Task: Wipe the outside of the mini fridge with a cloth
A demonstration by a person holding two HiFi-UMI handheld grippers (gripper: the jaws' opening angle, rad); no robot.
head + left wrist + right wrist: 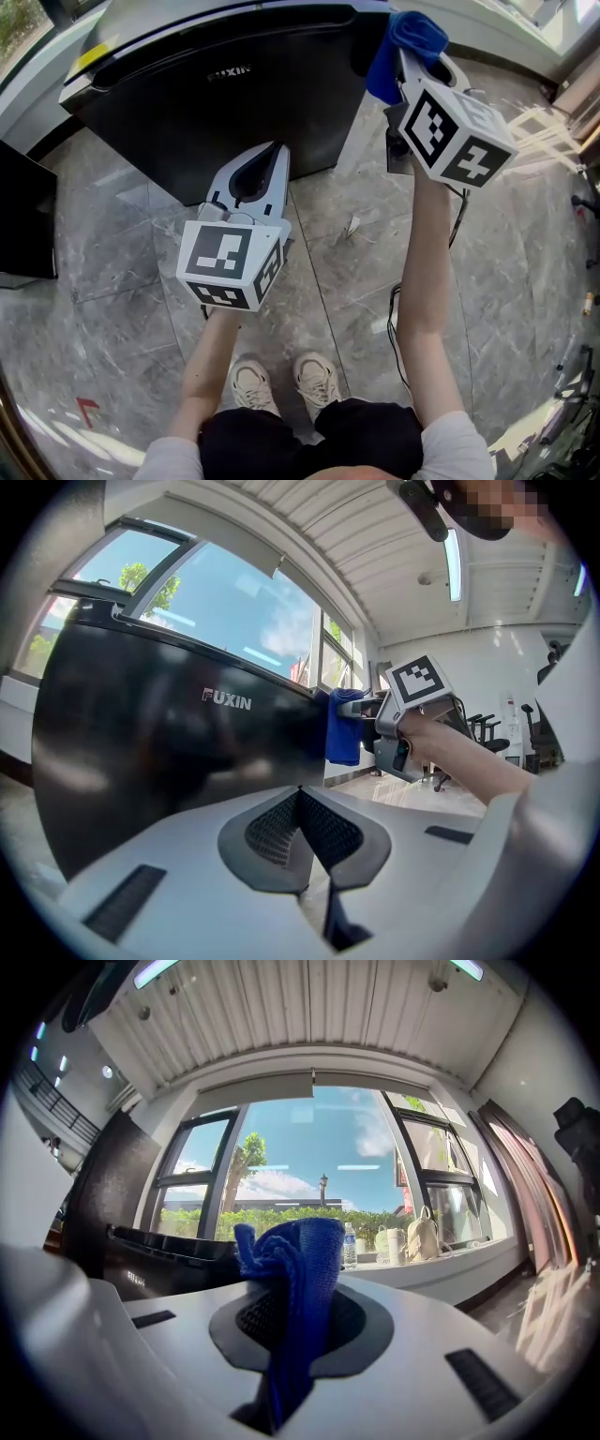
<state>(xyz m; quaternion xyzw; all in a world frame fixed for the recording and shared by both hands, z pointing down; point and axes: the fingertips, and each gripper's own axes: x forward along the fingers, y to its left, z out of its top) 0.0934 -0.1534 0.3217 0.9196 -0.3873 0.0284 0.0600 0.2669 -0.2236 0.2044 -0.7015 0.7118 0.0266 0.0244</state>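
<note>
1. The right gripper (413,62) is clamped on a bunched blue woven cloth (298,1260). Its jaws pinch the lower folds, and a loose wad stands out beyond the tips. That wad is likely there so that fabric, not plastic, meets the surface.
2. The glossy black mini fridge (216,103) stands on the grey marble-patterned tile floor (337,281), just ahead of the person.
3. In the head view the blue cloth (405,47) sits at the fridge's upper right front corner. The left gripper view shows the same cloth (344,726) hanging at the right edge of the dark front panel (169,752). It looks pressed there, though I cannot confirm contact.
4. The right arm is stretched forward and high, which suits starting a wipe at a top corner.
5. The left gripper (267,164) has its jaws together on nothing. It hangs low before the fridge door, apart from it, probably to be out of the wiping path.
6. Most of the front panel lies to the left of the cloth, so the wiping seems barely begun.
</note>
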